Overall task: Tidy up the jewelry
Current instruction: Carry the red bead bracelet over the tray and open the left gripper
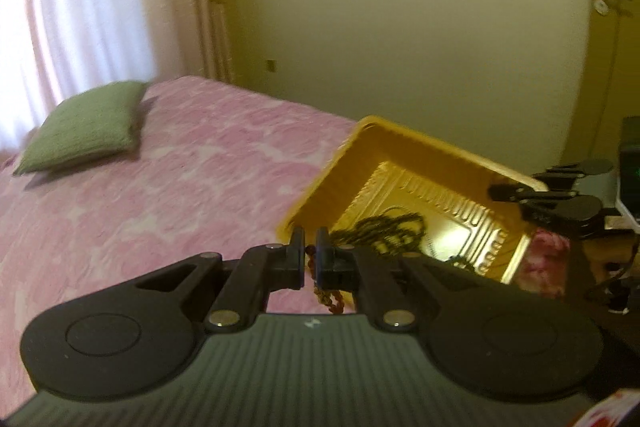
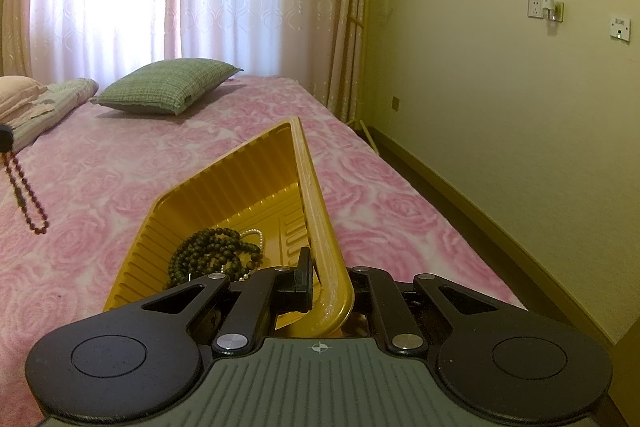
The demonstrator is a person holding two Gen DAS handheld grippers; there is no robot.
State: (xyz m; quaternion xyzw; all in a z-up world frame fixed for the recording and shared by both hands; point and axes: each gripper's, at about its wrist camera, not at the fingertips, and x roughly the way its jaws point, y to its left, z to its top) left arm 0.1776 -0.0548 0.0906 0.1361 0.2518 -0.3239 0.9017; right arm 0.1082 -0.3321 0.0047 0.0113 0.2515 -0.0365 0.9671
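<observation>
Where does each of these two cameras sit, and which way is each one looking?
Left wrist: rides the left hand-held gripper, facing across the pink bed to the wall; its fingers pinch a reddish bead string.
Right wrist: rides the right hand-held gripper, facing along the bed to the curtained window; its fingers clamp the gold tray rim.
Shared: tray, dark bead necklace, green pillow. No hand or sleeve shows.
</observation>
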